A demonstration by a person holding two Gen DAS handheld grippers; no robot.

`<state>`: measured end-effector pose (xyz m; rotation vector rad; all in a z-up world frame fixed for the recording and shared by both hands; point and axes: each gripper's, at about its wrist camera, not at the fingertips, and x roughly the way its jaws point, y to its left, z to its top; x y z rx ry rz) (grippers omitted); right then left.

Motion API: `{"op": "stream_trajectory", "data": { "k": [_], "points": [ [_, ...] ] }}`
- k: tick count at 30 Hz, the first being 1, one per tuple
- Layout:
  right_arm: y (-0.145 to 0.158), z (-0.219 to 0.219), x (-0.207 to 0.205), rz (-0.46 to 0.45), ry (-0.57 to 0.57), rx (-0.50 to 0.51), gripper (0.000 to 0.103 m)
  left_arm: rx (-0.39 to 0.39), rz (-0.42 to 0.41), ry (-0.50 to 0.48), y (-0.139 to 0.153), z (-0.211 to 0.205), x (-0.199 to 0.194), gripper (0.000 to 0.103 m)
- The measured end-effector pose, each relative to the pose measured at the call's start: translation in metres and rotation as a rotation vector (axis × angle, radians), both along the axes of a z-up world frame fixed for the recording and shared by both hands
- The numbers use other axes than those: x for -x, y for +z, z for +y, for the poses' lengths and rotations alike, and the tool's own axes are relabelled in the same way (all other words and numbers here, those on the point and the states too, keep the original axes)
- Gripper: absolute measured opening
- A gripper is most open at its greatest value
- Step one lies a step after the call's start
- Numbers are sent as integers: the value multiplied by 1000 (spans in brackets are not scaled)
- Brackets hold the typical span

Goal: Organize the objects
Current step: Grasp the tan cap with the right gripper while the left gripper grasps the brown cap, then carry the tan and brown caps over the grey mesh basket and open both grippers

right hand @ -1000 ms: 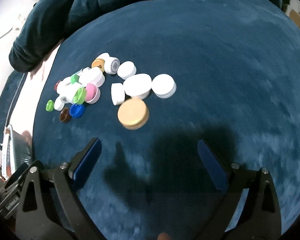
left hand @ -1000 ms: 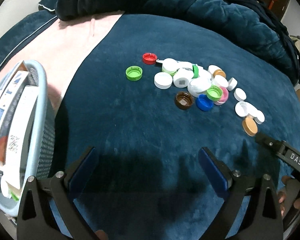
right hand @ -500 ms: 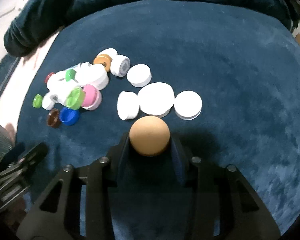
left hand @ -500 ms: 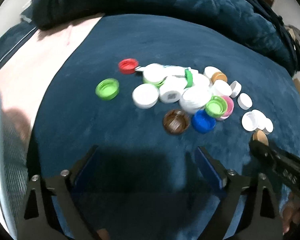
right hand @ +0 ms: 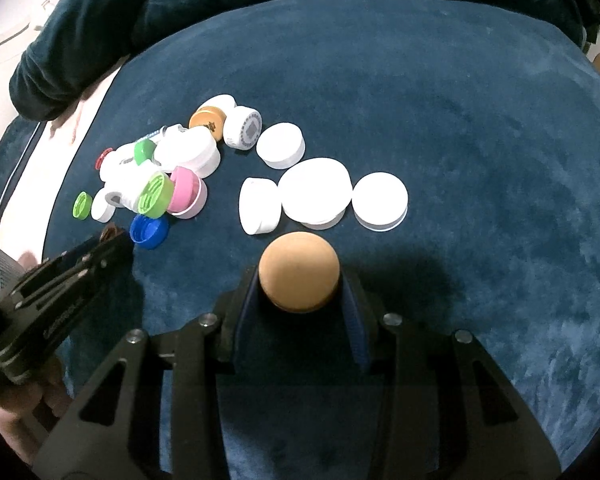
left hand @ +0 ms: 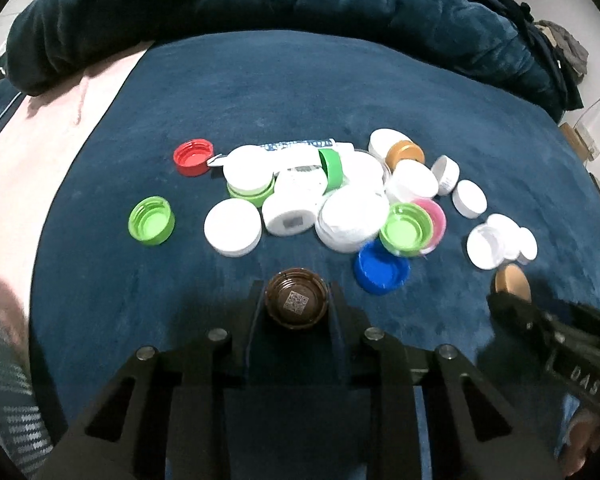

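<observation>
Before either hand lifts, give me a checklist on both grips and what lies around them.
1. Left tongs closed on the brown cap, having just been closing: ok.
2. Brown cap centred between the pads, open side up: ok.
3. Right tongs closed on the tan cap, having just been closing: ok.
4. Blue cap apart from the left tongs: ok.
5. White caps apart from the tan cap: ok.
6. Drop-off container in view: cannot tell; only a mesh edge shows at the left.
</observation>
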<state>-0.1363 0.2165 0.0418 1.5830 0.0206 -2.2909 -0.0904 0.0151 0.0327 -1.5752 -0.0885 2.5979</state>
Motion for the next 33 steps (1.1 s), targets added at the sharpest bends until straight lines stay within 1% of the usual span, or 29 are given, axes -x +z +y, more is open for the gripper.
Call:
{"op": "stream_trajectory", "data": {
  "k": [5,10,17,20,25,30,33],
  "points": [
    [14,-2,-8,21,1,26,41,12,26,11,17,-3,-16,30],
    [34,-10,-25,47,31,62,41,19,68,51,49,-23,-47,30],
    [63,-34,-60,84,112,120,41,38,129,111,87,-54,-87,30],
    [72,-51,-74,97,148,133,41,35,152,153,102,-75,-110,30],
    [83,-86,-101,97,228,164,41,32,179,241,120,-118,-150,30],
    [91,-132,-139,96,369,209,41,35,192,348,129,-166,-192,30],
    [97,-160,-163,110,479,253,41,29,188,410,132,-193,-213,30]
  ]
}}
